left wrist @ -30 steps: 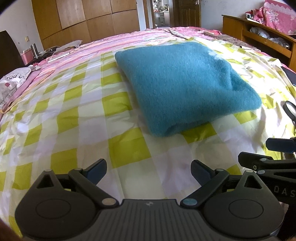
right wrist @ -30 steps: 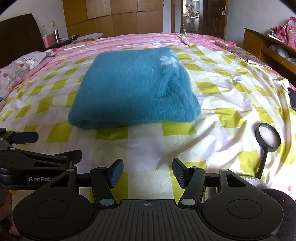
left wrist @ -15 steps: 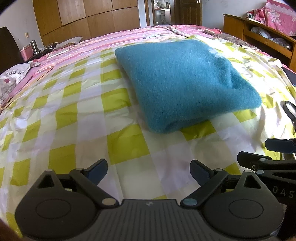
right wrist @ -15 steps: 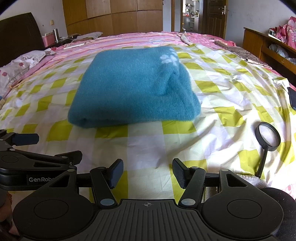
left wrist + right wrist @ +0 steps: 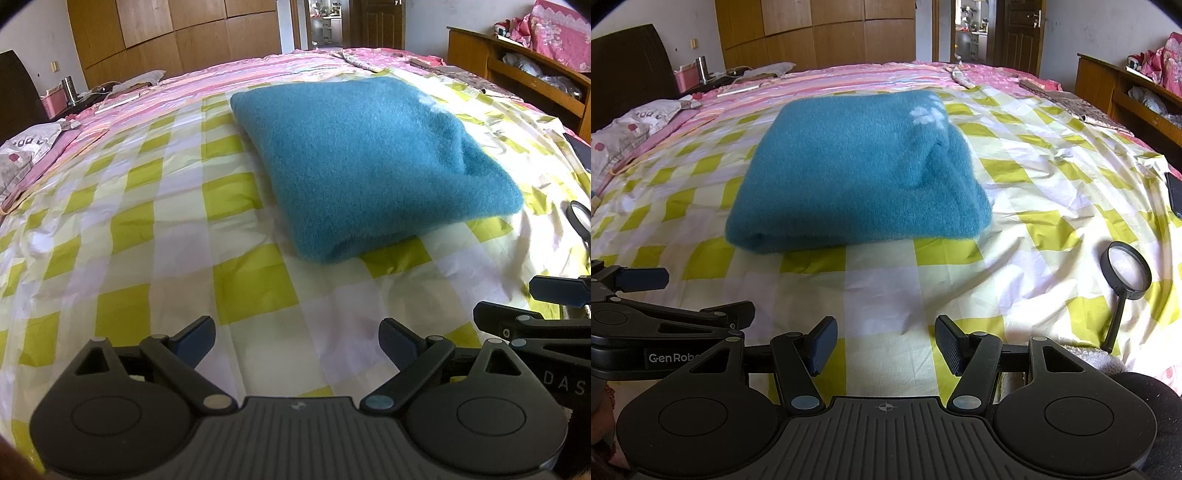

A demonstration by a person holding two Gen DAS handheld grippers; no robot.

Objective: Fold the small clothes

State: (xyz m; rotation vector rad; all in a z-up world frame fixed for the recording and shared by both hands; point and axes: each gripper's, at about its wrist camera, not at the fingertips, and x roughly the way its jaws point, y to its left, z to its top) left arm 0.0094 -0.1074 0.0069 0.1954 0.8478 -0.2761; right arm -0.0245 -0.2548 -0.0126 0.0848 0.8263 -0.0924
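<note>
The left gripper [image 5: 297, 341] sits at the bottom centre of the left wrist view with its jaws spread wide and nothing between them, only the yellow, white and lilac checked bedsheet [image 5: 147, 236] below. The right gripper [image 5: 886, 343] holds the same low, central spot in the right wrist view, its jaws parted at a medium width and likewise empty, over a pale square of the bedsheet [image 5: 1034, 206]. Each gripper shows at the edge of the other's view: the right gripper [image 5: 546, 317] enters at the lower right of the left wrist view, and the left gripper [image 5: 665, 314] enters at the lower left of the right wrist view, so the two sit side by side, close but apart. The folded fuzzy teal sweater [image 5: 369, 158] lies flat on the bed in the upper middle of the left wrist view, clear of both grippers. In the right wrist view the sweater [image 5: 857, 177] fills the centre of the frame, with a small white flower motif [image 5: 925, 114] near its far right corner and a rounded fold along its near edge. A black-rimmed magnifying glass [image 5: 1123, 284] rests on the sheet at the right of the right wrist view, well apart from the sweater. Wooden wardrobe panels [image 5: 812, 33] line the far wall at the top.
</note>
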